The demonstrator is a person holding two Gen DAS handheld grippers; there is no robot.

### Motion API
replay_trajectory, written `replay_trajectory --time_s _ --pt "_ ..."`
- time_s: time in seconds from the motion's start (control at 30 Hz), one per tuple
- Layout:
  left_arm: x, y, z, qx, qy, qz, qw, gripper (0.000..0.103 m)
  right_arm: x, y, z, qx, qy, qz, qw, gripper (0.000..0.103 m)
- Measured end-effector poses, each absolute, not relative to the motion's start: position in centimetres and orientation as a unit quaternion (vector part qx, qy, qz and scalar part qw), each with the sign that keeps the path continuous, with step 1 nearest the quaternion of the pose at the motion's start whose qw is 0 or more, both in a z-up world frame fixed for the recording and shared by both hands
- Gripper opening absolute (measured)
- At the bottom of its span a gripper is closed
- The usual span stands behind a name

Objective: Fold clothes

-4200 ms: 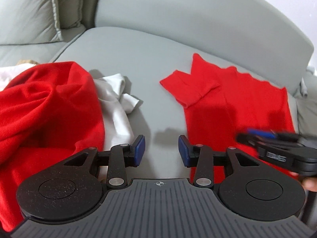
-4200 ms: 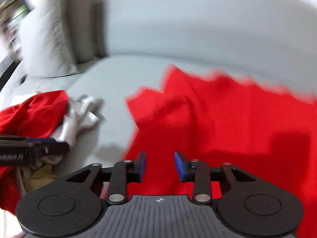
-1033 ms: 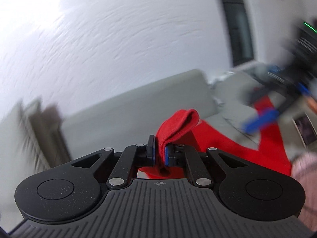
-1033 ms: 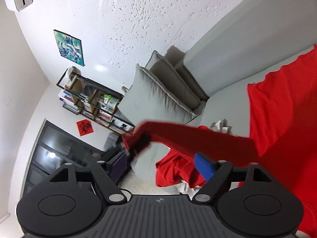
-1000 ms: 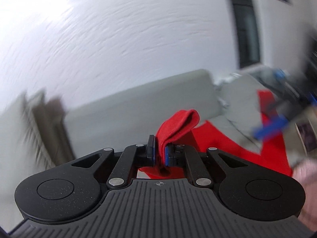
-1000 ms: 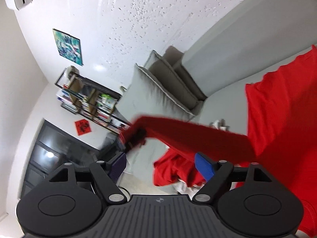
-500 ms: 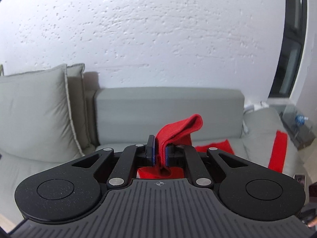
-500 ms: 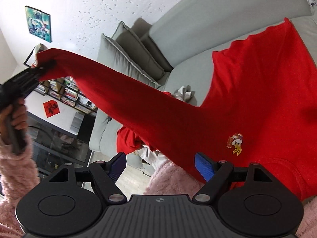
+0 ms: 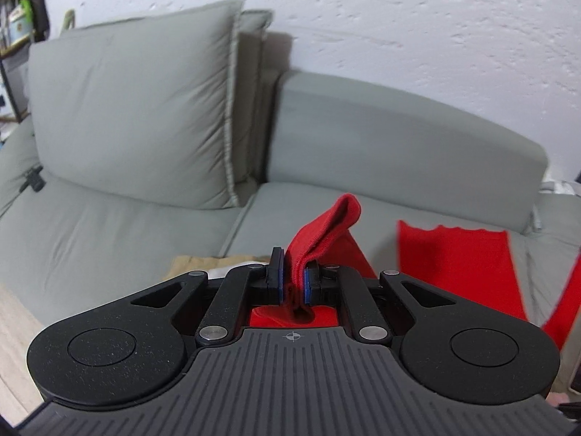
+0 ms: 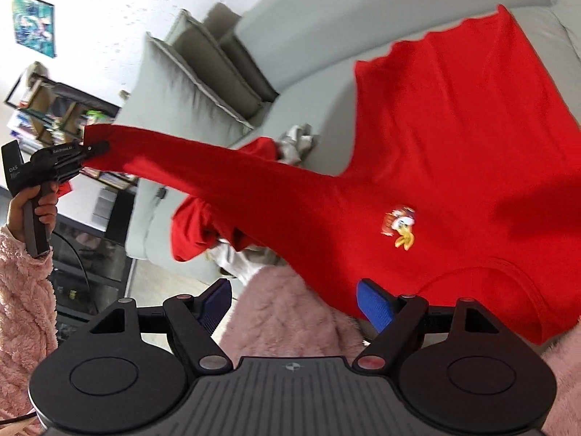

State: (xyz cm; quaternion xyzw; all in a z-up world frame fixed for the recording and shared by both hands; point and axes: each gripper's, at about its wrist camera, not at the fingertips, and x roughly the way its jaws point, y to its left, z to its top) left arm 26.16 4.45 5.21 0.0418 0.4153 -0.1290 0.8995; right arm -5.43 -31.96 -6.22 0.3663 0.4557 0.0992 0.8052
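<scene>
Sofa (image 9: 381, 138), grey, with cushions (image 9: 138, 116) against its back at the left. Red shirt (image 10: 454, 167), body spread flat on the sofa seat, small cartoon emblem (image 10: 399, 227) on the chest, one sleeve (image 10: 218, 178) pulled out taut in the air to the left. Pile of clothes (image 10: 203, 229), red and white, on the seat beside the shirt. Person's pink fleece sleeve (image 10: 21, 290) at the left edge. Left gripper (image 9: 293, 283), jaws narrow, pinching the sleeve cuff (image 9: 326, 229). Right gripper (image 10: 294, 301), jaws wide apart, nothing between the pads, hovering at the shirt's collar edge.
</scene>
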Motion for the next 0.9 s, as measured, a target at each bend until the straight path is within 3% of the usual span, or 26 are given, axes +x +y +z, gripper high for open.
replay_trajectory --time_s 0.13,0.2,0.27,0.33,0.5,0.73,0.8,0.83,0.9 --pt "30.2 4.3 2.4 0.038 0.418 -0.120 0.899 0.014 -4.7 -31.1 -6.2 0.352 0.463 0.090 0.809 0.079" --pt "32.0 3.4 0.7 0.049 0.410 -0.105 0.905 0.029 -4.2 -30.5 -6.1 0.341 0.467 0.083 0.812 0.079" --pt "33.5 2.5 -1.0 0.063 0.396 -0.090 0.912 0.060 -4.0 -30.1 -6.2 0.334 0.471 0.078 0.813 0.079" --pt "35.7 1.3 -4.6 0.100 0.415 -0.044 0.903 0.067 -3.9 -29.7 -6.3 0.327 0.476 0.073 0.813 0.079" --pt "37.7 2.7 -9.0 0.096 0.456 0.044 0.884 0.067 -4.6 -29.7 -6.6 0.310 0.488 0.065 0.813 0.079" --pt "33.8 6.4 -9.0 0.048 0.441 0.047 0.895 0.067 -4.8 -31.0 -8.5 0.341 0.489 0.047 0.801 0.079" --pt "31.1 5.9 -8.0 0.045 0.412 0.019 0.910 0.063 -4.9 -31.2 -8.9 0.349 0.484 0.053 0.800 0.078" --pt "30.1 5.4 -7.4 0.039 0.407 0.001 0.913 0.056 -4.9 -31.2 -9.1 0.349 0.483 0.059 0.801 0.077" --pt "28.7 4.0 -6.9 0.026 0.411 -0.038 0.910 0.037 -5.0 -31.2 -9.3 0.346 0.481 0.066 0.803 0.065"
